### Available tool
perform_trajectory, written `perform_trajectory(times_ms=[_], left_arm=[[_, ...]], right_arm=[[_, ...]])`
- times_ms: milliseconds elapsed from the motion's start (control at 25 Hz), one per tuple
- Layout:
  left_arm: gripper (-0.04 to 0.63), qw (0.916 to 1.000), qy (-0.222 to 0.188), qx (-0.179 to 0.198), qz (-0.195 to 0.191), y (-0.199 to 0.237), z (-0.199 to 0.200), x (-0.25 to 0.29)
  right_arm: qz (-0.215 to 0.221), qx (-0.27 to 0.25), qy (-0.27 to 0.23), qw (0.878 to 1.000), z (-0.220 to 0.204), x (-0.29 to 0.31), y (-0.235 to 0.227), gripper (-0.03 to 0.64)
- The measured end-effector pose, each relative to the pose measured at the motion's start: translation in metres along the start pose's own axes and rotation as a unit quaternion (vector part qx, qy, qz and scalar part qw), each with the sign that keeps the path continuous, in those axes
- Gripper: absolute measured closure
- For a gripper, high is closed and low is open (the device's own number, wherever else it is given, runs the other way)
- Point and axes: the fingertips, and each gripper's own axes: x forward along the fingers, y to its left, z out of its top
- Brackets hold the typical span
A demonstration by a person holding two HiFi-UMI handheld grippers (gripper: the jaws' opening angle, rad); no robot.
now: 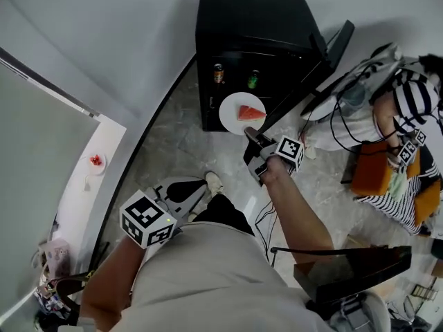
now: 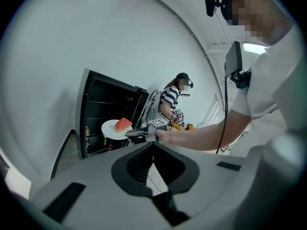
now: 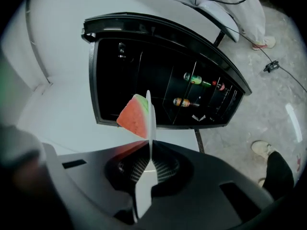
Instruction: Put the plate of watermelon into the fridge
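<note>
Right gripper (image 3: pixel 148 159) jaws, closest to their own lens, are pinched on the near rim of the plate (image 3: pixel 150 121), which shows edge-on there with the watermelon (image 3: pixel 133 118) wedge on one face. From the head view the plate (image 1: pixel 230 114) rides roughly level in the air, just in front of the open fridge (image 1: pixel 249 19) and not yet inside it.

It looks stiff, smooth and breakable, probably slick under the pads. Held by one edge it will want to droop at the far side, so a deep bite on the rim seems the right hold. The wedge (image 1: pixel 251 112) lies loose and likely wet, so I judge any tilt could slide it off.

Inside the fridge, two bottles (image 1: pixel 219 73) stand low on a shelf, and the door (image 1: pixel 325 61) is swung wide to the right. Over the pale stone floor (image 1: pixel 173 137), the left gripper (image 1: pixel 199 191) hangs by the person's thigh, well apart from the plate, jaws together on nothing.
</note>
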Motion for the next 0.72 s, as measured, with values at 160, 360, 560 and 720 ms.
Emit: perform_trajectory(times_ms=[160, 360, 560, 720], left_arm=[[0.583, 0.9999, 0.008, 0.009, -0.001, 0.018, 0.02, 0.026], [0.583, 0.9997, 0.015, 0.015, 0.006, 0.037, 0.033, 0.062], [0.583, 0.9992, 0.024, 0.027, 0.015, 0.049, 0.025, 0.079], [0.583, 0.999, 0.029, 0.031, 0.016, 0.053, 0.026, 0.097]], right_arm=[[-0.009, 0.013, 0.002, 1.0, 0.037, 0.042, -0.013, 0.592], [-0.022, 0.023, 0.005, 0.999, 0.078, 0.08, -0.041, 0.592], [-0.028, 0.019, 0.017, 0.999, 0.091, 0.115, -0.068, 0.592], [-0.031, 0.019, 0.019, 0.999, 0.11, 0.135, -0.086, 0.592]])
